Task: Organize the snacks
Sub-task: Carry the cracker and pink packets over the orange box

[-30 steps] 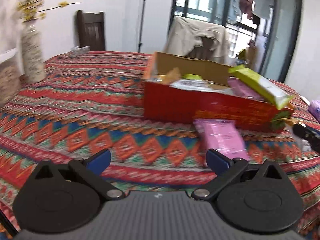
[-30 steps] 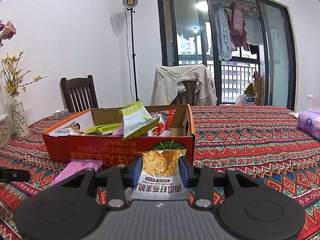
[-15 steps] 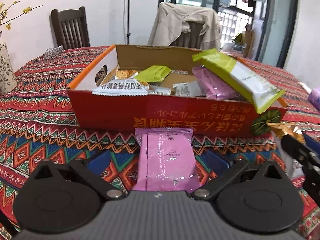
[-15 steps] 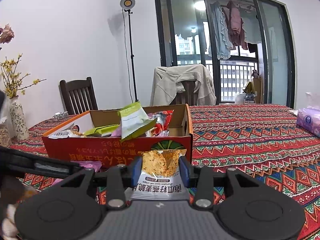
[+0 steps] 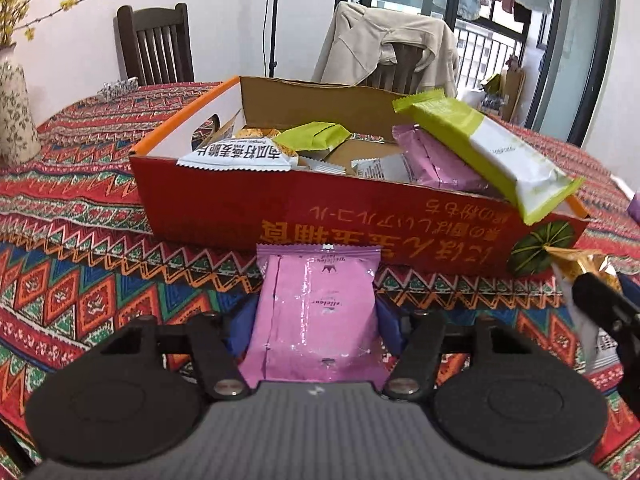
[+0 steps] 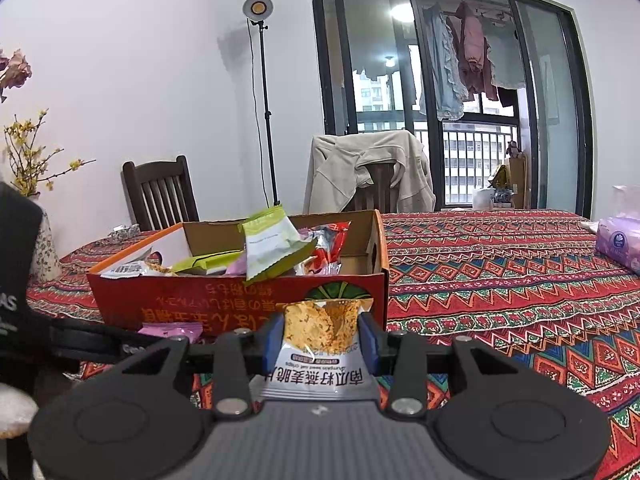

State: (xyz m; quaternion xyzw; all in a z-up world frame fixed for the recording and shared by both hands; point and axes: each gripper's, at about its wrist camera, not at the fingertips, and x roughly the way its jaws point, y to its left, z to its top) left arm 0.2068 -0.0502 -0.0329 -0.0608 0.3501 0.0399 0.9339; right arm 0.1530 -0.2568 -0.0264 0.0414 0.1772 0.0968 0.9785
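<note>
A red cardboard box [image 5: 280, 216] holding several snack packets stands on the patterned tablecloth. A pink snack packet [image 5: 316, 304] lies flat just in front of the box. My left gripper [image 5: 316, 332] straddles it, jaws closing, blue pads touching both its long sides. My right gripper [image 6: 322, 340] is shut on a white packet of orange crisps [image 6: 320, 372], held just before the box's [image 6: 240, 304] near right corner. The pink packet [image 6: 172, 330] shows low at the left in the right wrist view. A green-and-white packet [image 5: 488, 152] hangs over the box's rim.
A flowered vase [image 5: 14, 120] stands at the table's left edge. A purple tissue pack [image 6: 618, 244] lies far right. Behind the table are a dark wooden chair [image 6: 160, 192], a chair draped with a beige jacket [image 6: 368, 172], and a lamp stand [image 6: 264, 100].
My left gripper swung toward the box and came down over the pink packet, and its jaws narrowed from wide open to the packet's sides. The right gripper kept still with its crisps packet.
</note>
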